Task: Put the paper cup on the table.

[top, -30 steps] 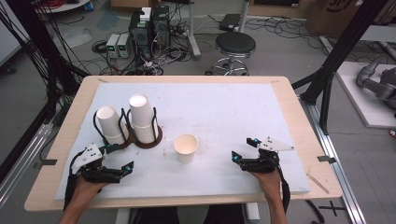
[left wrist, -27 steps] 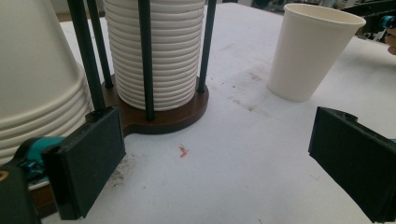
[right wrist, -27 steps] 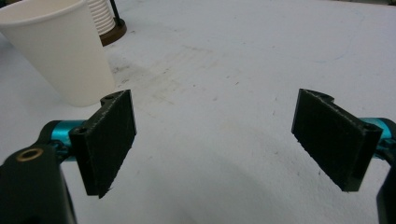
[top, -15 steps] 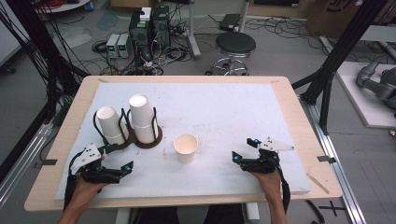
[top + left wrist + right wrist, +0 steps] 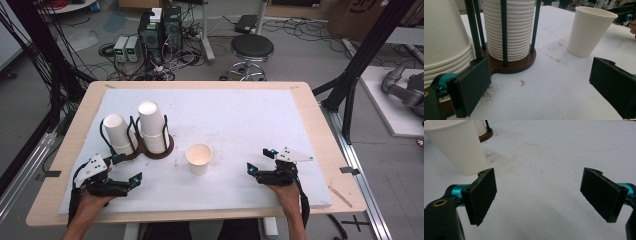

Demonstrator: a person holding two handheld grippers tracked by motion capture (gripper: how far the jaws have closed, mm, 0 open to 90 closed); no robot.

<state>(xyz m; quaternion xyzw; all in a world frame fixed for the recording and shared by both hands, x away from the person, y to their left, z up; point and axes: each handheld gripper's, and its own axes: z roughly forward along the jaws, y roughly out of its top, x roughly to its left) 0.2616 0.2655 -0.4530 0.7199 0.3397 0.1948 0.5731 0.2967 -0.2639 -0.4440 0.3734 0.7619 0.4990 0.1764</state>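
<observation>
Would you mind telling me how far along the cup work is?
One paper cup already stands upright alone on the table, apart from the holder's cup stacks. Nothing is in hand: left gripper and right gripper rest open, empty. Any further handling remains.

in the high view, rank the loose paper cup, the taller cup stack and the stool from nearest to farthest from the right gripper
Measured from the right gripper:
1. Loose paper cup, upright on the white mat just to the gripper's left.
2. Taller cup stack, in the dark holder at the table's left.
3. Stool, on the floor beyond the far table edge.
</observation>
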